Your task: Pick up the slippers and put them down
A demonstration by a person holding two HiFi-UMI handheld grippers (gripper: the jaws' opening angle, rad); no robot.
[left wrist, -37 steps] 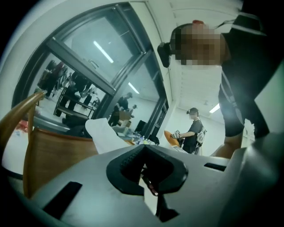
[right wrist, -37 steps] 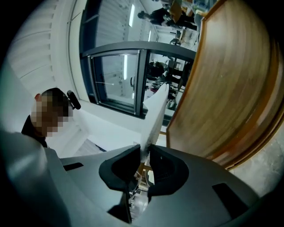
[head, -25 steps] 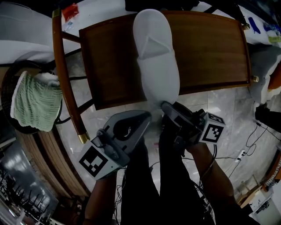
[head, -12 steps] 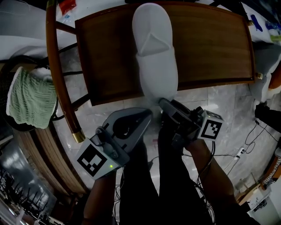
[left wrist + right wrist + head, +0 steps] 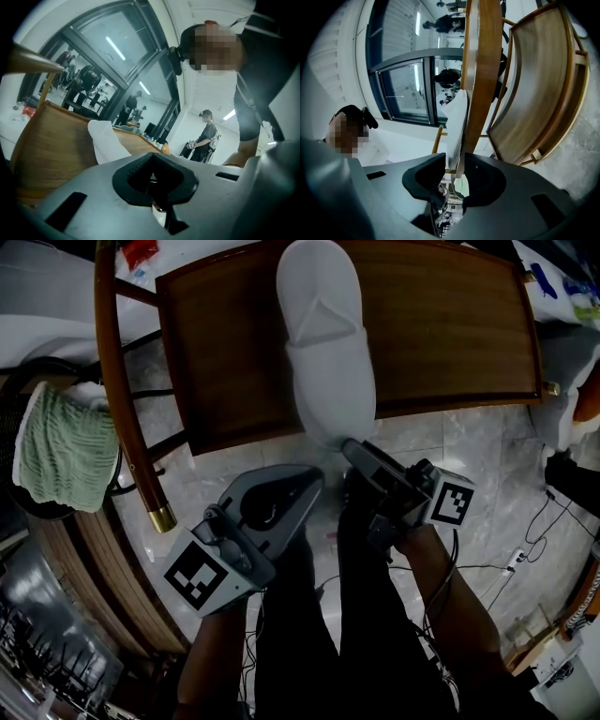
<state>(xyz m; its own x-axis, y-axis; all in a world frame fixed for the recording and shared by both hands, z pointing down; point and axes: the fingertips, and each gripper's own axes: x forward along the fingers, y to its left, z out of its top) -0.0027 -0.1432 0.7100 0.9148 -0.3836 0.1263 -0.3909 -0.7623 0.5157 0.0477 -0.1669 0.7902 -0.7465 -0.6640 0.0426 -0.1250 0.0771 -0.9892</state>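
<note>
One white slipper (image 5: 323, 343) lies along the wooden chair seat (image 5: 225, 362), its heel hanging over the front edge. My right gripper (image 5: 352, 451) is at that heel. In the right gripper view the slipper's thin edge (image 5: 457, 122) and the seat's rim (image 5: 480, 93) stand between the jaws of my right gripper (image 5: 454, 176). Those jaws have just been opening, and a gap shows beside the slipper. My left gripper (image 5: 305, 486) hovers shut and empty just before the seat's front edge. The left gripper view shows my left gripper (image 5: 152, 180) with the slipper (image 5: 105, 143) beyond it.
The chair's curved back rail (image 5: 117, 381) runs down the left. A green cloth (image 5: 66, 451) is draped on a round dark stand at far left. Cables (image 5: 525, 549) lie on the marble floor at right. A person (image 5: 206, 136) stands in the background.
My right gripper's jaws have spread apart at the slipper's heel and the gripper has sunk a little. The slipper stays on the seat. My left gripper has held still.
</note>
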